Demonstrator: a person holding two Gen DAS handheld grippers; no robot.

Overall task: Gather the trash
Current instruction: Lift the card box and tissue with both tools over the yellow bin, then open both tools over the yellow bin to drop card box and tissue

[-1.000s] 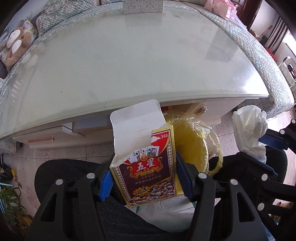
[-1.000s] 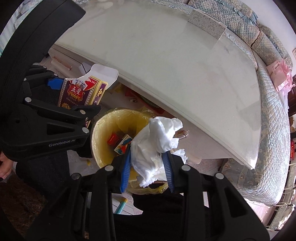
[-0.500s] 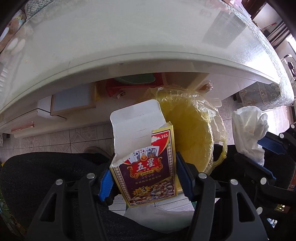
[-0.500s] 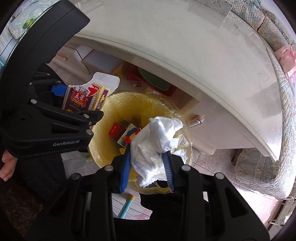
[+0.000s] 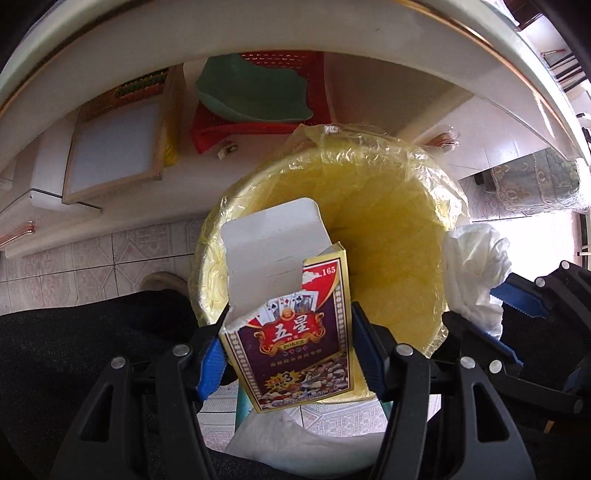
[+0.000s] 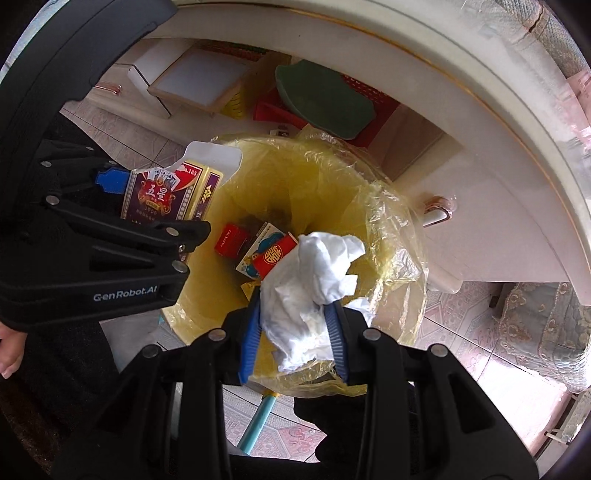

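**Both tools loaded over the bin**

Left wrist view: my left tool (image 5: 288,354) points down and grips a card box (image 5: 295,343) by its two sides, blue pads pressed on it. The box stands upright with its white flap (image 5: 273,240) open, purple and red print facing me. Just beyond it is the yellow-lined bin (image 5: 388,236), its mouth open under the box's far side. At the right, my right tool (image 5: 506,317) holds a crumpled white tissue (image 5: 472,266) over the bin's right rim. Beyond the bin, under the desk (image 5: 461,33) edge, sit a green dish (image 5: 255,92) on a red basket (image 5: 240,125) and a framed white board (image 5: 114,144). My dark trouser leg (image 5: 81,339) fills the near left.

Right wrist view: my right tool (image 6: 293,332) is clamped on the tissue (image 6: 310,288), which hangs over the near part of the bin (image 6: 388,221). Red packets (image 6: 255,247) lie at the bin's bottom. My left tool holds the card box (image 6: 166,195) above the bin's left rim. A teal stick (image 6: 258,417) lies on the tiled floor (image 6: 443,369) near me.
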